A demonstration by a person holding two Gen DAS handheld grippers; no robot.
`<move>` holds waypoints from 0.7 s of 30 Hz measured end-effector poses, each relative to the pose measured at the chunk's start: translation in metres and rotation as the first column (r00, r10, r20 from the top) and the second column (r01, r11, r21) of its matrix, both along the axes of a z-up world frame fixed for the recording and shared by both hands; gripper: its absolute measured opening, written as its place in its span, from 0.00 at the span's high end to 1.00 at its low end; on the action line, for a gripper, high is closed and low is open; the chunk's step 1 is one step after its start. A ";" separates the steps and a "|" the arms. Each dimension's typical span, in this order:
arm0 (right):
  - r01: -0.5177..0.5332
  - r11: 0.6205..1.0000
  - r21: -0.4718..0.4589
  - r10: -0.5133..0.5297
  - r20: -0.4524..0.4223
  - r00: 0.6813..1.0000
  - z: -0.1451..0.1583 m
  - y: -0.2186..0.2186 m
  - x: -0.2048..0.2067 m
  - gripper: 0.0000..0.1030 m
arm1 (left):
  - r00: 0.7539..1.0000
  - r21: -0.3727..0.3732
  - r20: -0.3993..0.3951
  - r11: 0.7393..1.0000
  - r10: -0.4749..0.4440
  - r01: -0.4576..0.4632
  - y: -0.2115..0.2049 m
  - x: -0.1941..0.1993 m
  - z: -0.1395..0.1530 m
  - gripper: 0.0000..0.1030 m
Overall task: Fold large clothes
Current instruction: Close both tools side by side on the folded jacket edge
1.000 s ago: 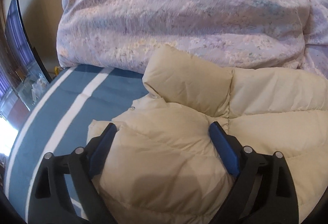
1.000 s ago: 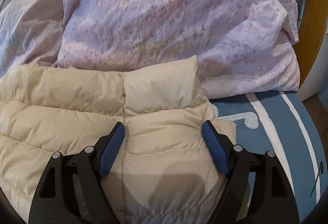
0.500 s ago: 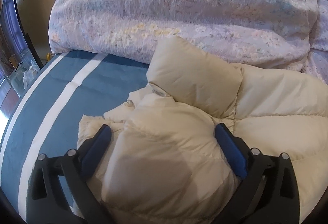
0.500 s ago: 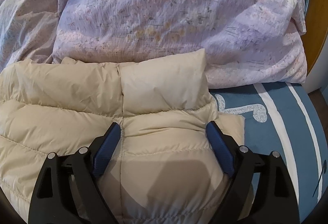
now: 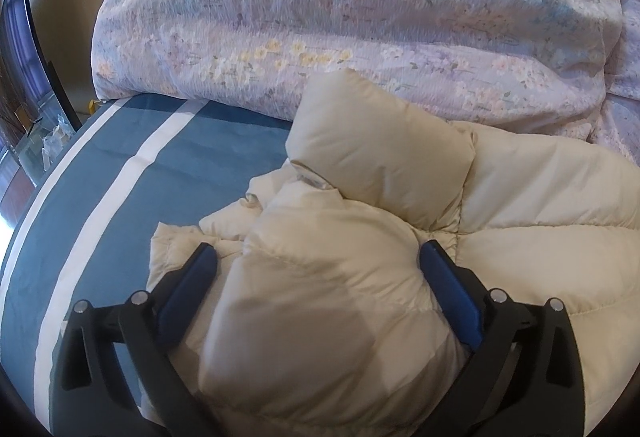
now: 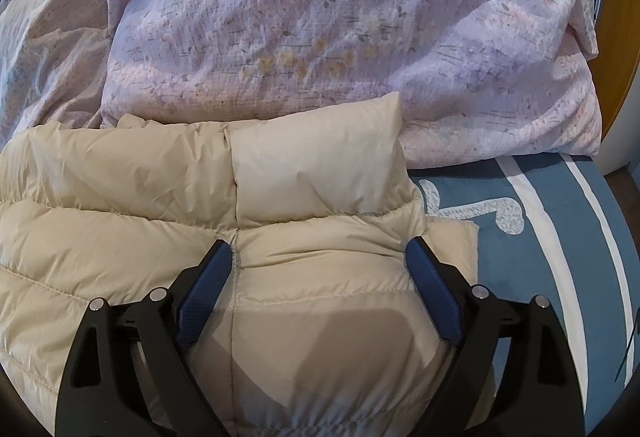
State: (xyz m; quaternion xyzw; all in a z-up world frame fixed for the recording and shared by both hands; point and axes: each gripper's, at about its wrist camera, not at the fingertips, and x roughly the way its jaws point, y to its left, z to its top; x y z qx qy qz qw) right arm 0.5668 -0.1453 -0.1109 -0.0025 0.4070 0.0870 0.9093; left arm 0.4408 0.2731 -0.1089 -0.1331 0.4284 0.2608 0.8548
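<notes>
Jacket (image 5: 400, 277), cream and puffy, lies on the bed (image 5: 132, 197), its length running side to side and its raised collar (image 5: 380, 153) toward the quilt (image 5: 340, 29). Left of the jacket's end, the blue cover shows white stripes. The left tool (image 5: 318, 259) stands wide over the jacket's left end, padding bulging between its jaws. The right tool (image 6: 318, 253) hangs over the jacket's right end, jaws wide and opening, padding between them. No label or writing can be read.
</notes>
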 end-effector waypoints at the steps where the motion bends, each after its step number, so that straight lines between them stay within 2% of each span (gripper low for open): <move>1: 0.002 1.000 0.001 -0.002 -0.001 1.000 0.000 0.000 0.000 0.12 | 1.000 -0.001 0.000 1.000 0.000 0.000 0.000 0.000 0.000 0.02; 15: 0.008 1.000 0.018 -0.007 -0.029 1.000 -0.009 -0.006 0.013 0.09 | 1.000 -0.018 -0.005 1.000 0.001 -0.001 0.006 0.002 -0.006 0.02; 21: -0.003 1.000 0.030 0.003 -0.010 1.000 -0.008 -0.008 0.013 0.09 | 1.000 -0.015 -0.011 1.000 0.006 -0.006 0.006 -0.001 -0.004 0.02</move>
